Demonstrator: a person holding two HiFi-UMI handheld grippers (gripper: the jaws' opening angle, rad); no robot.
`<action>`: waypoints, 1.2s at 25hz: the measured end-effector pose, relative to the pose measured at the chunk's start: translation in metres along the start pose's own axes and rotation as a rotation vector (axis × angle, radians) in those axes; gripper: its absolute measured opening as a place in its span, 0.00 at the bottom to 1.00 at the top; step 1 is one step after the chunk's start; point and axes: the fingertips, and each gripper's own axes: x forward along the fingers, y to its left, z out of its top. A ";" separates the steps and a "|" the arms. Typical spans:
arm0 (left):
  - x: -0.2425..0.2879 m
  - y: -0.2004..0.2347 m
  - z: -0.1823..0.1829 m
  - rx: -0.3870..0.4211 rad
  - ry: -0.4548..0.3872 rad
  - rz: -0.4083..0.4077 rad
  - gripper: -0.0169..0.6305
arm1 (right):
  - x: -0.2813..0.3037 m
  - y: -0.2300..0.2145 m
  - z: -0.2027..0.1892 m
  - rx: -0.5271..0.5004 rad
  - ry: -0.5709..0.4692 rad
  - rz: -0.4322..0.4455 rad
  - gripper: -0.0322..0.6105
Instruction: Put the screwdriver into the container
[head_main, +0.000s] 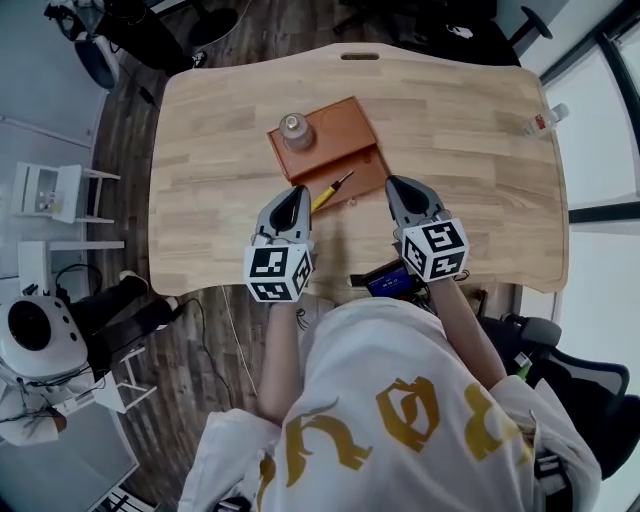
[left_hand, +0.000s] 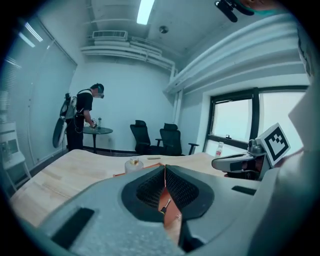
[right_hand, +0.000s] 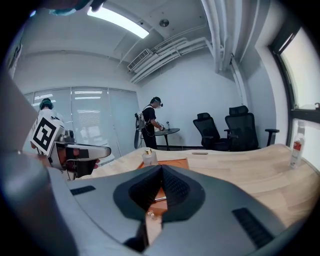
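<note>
While the jaws of the left gripper (head_main: 297, 191) and right gripper (head_main: 394, 184) are shut empty, the screwdriver (head_main: 332, 188) is seen in the container (head_main: 340, 125) at six o'clock. A jar (head_main: 295, 130) is set at ten.

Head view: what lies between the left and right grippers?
In the head view, the screwdriver lies between the left gripper and right gripper, on the front part of the brown container.
</note>
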 end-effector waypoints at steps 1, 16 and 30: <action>-0.002 -0.001 0.001 0.008 -0.009 0.006 0.05 | -0.001 0.001 0.001 -0.005 0.000 0.000 0.06; -0.010 -0.008 0.002 0.021 0.003 0.027 0.04 | -0.016 0.007 0.010 -0.001 -0.033 0.016 0.06; 0.002 -0.008 -0.012 -0.033 0.042 -0.014 0.04 | -0.014 -0.011 -0.005 0.058 -0.006 -0.005 0.06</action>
